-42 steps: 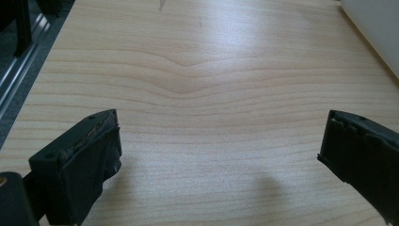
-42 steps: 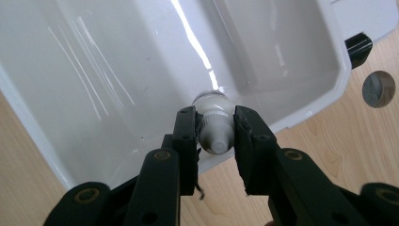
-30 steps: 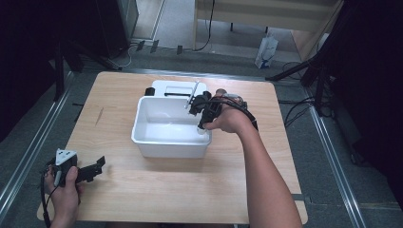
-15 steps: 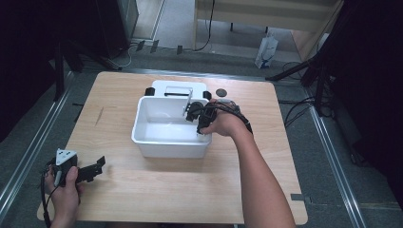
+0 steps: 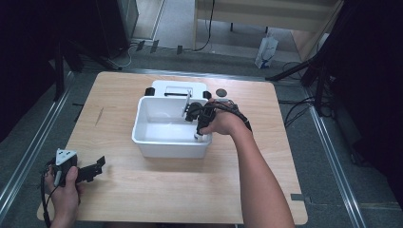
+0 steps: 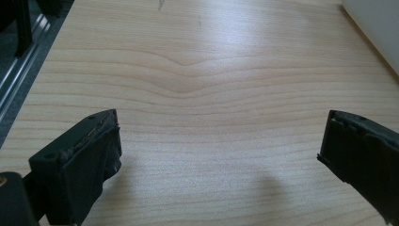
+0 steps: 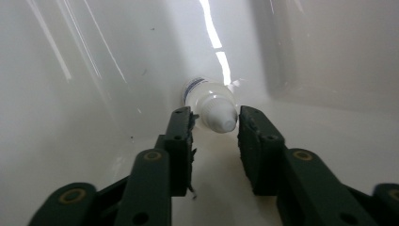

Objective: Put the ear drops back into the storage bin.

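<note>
A small white bottle [image 7: 209, 101] lies with its body in the front right corner of a white plastic bin [image 5: 142, 118], its cap pointing back between my jaws. My right gripper [image 7: 215, 113] reaches down into that corner and is shut on the bottle's cap, one jaw on each side. From the high view the right gripper [image 5: 202, 128] is inside the bin by its right wall, with the bottle [image 5: 200, 138] just below the hand. My left gripper [image 5: 97, 164] rests low over the table's front left, open, with bare wood between its jaws [image 6: 221, 136].
A white device with a flat top [image 5: 178, 88] stands right behind the bin. A small dark disc [image 5: 221, 92] lies on the table to its right. Metal floor rails run along both sides of the table. The bin's wall [image 6: 376, 28] lies ahead right of the left gripper.
My right gripper has moved from the bin's back right toward its front right corner and gone lower into it. The left gripper has stayed where it was.
</note>
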Tool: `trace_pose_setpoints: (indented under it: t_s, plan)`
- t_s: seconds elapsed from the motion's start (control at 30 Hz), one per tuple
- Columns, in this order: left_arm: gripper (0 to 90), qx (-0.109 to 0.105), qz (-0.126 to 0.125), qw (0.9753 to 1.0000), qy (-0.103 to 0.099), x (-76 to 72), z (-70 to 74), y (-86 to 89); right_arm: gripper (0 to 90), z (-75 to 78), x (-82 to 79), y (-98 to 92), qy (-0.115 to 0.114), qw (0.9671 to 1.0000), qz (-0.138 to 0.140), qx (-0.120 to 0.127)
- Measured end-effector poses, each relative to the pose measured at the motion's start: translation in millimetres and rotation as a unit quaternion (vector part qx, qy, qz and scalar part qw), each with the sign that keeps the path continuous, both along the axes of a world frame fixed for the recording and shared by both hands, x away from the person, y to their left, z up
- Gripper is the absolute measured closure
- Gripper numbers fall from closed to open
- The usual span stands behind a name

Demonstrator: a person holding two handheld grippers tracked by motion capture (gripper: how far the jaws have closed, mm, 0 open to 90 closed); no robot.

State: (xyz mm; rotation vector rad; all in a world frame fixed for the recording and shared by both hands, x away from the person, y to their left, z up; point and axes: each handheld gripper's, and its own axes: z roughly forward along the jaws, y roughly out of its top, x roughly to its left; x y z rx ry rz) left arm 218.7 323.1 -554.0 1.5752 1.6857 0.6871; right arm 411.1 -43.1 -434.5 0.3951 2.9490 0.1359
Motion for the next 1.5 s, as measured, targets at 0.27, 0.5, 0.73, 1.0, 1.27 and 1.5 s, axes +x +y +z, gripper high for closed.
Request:
trace_pose_setpoints:
  t_s: [0.27,0.5,0.73,1.0,1.27,1.5]
  plan:
    - [0.2,0.002,-0.001,1.0,-0.001,-0.2,0.1,0.2,50.1,25.4,-1.1,-7.5,-0.019,0.9966,-0.039,0.069]
    - [0.2,0.001,-0.001,1.0,0.0,0.0,0.0,0.0,31.7,45.8,-6.0,-13.8,-0.026,0.9909,-0.091,0.096]
    - [0.2,0.002,-0.001,1.0,0.0,-0.1,0.1,-0.3,0.0,64.7,-16.3,-25.7,-0.064,0.9811,-0.146,0.11]
    - [0.2,0.002,-0.001,1.0,0.0,-0.1,0.1,-0.4,0.0,71.3,-23.3,-47.7,-0.078,0.9727,-0.184,0.118]
    - [0.2,0.001,-0.001,1.0,0.001,-0.6,0.2,-0.4,0.0,62.8,-32.0,-78.1,-0.079,0.9667,-0.21,0.122]
    - [0.2,0.002,0.0,1.0,0.001,-0.6,0.2,-0.3,0.0,52.4,-38.6,-103.8,-0.083,0.9623,-0.227,0.124]
